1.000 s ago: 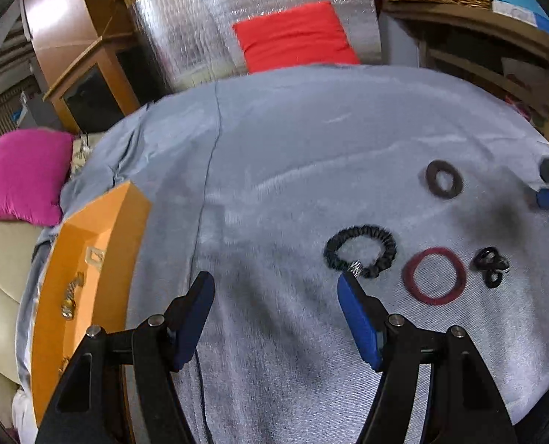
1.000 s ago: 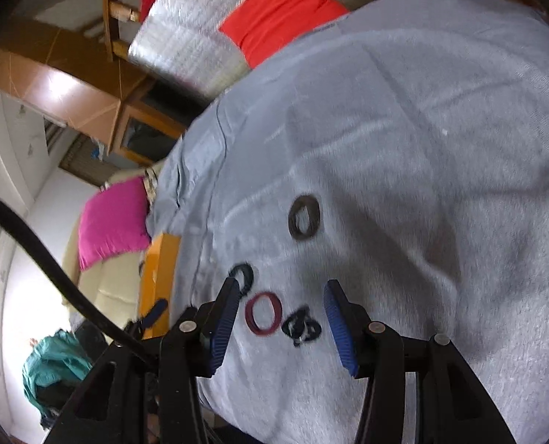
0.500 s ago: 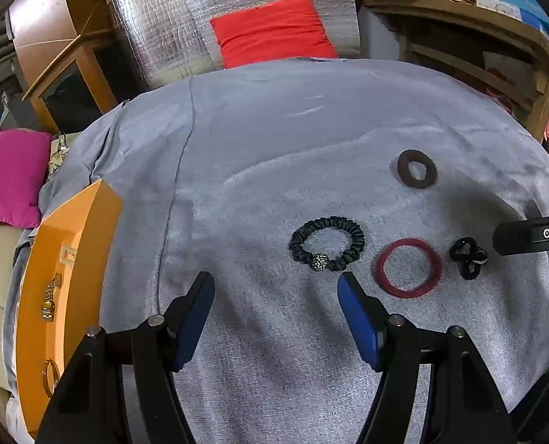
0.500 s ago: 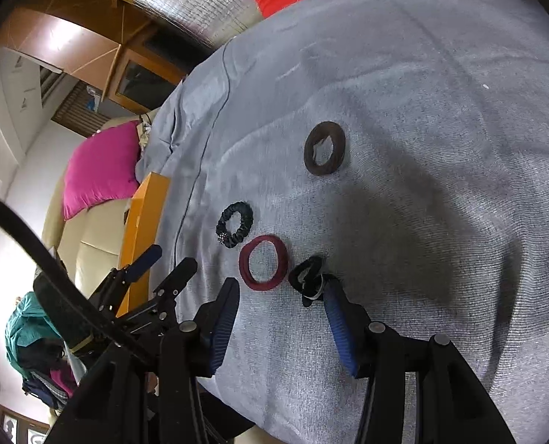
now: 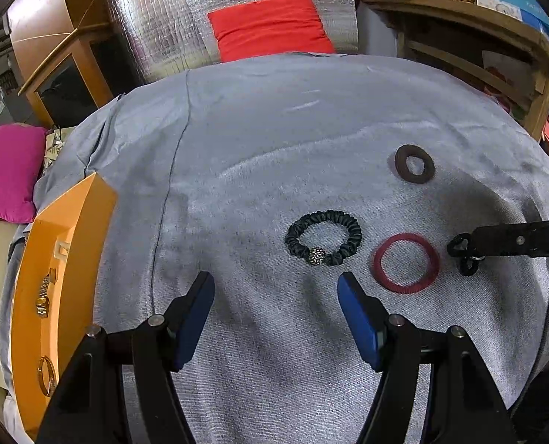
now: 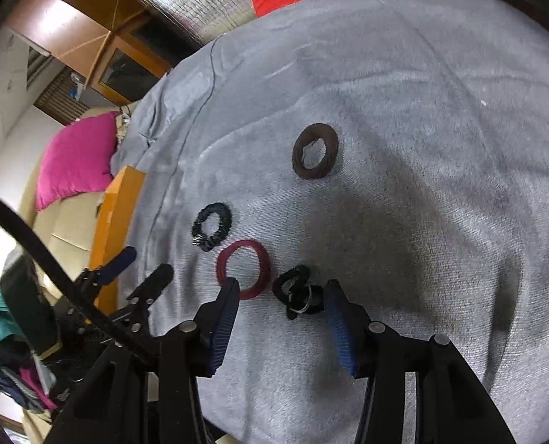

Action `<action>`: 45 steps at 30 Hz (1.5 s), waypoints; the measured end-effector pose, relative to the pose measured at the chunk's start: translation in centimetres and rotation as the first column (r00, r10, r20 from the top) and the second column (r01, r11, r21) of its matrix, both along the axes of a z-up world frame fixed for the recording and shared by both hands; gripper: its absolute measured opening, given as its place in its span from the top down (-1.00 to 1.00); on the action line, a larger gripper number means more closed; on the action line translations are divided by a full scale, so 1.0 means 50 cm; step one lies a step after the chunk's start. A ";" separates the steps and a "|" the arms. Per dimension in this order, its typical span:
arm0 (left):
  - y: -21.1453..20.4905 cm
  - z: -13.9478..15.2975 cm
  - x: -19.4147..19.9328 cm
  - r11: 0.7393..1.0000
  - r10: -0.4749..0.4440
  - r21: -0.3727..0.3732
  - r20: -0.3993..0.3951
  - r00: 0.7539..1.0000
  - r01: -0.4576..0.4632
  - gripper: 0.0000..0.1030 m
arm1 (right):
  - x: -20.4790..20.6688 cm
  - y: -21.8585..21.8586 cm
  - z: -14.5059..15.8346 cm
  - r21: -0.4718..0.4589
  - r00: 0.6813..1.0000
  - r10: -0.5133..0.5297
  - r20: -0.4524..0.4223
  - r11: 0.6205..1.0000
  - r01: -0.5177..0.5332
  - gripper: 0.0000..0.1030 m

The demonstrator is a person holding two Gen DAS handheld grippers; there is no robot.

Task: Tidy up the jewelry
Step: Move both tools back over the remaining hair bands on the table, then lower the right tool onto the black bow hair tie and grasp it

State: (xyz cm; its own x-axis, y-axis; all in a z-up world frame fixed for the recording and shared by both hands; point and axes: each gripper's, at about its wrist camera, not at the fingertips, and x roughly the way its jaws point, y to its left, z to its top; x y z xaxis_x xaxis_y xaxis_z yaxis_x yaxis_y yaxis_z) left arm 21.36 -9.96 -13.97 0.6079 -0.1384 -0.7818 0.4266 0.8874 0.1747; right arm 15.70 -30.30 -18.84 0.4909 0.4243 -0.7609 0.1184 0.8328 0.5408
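Grey cloth (image 5: 259, 148) carries four bands; the tangled black tie (image 6: 298, 292) lies just right of the red ring (image 6: 243, 268), between the spread jaws of the right gripper (image 6: 280, 294). To grip cleanly, I'd lower until both pads bracket only the tie, since one pad overlaps the red ring, then close gently. The left gripper (image 5: 276, 288) hangs released, short of the black scrunchie (image 5: 324, 237).

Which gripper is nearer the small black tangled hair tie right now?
Right. The right gripper is open with the small black tangled hair tie between its fingertips. The left gripper is open, hovering short of the black scrunchie, with the red ring between.
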 end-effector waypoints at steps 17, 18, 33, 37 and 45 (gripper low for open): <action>-0.018 -0.001 -0.006 1.000 -0.016 -0.007 -0.010 1.000 0.016 -0.35 | -0.011 -0.030 0.014 -0.103 0.998 -0.053 0.040 0.993 0.057 0.84; -0.022 -0.001 -0.005 1.000 -0.022 -0.016 -0.017 1.000 0.022 -0.35 | -0.015 -0.043 0.016 -0.097 0.997 -0.070 0.041 0.993 0.074 0.84; -0.125 -0.039 -0.011 0.978 -0.160 -0.167 -0.199 0.967 0.127 -0.35 | -0.036 -0.122 0.013 -0.008 0.991 -0.132 0.002 0.991 0.132 0.77; -0.146 -0.060 -0.003 0.981 -0.156 -0.153 -0.239 0.958 0.122 -0.35 | -0.038 -0.133 0.017 0.027 0.989 -0.147 0.004 0.989 0.147 0.77; -0.145 -0.064 -0.005 0.974 -0.178 -0.177 -0.215 0.960 0.141 0.49 | -0.033 -0.127 0.021 0.050 0.990 -0.141 -0.001 0.989 0.140 0.49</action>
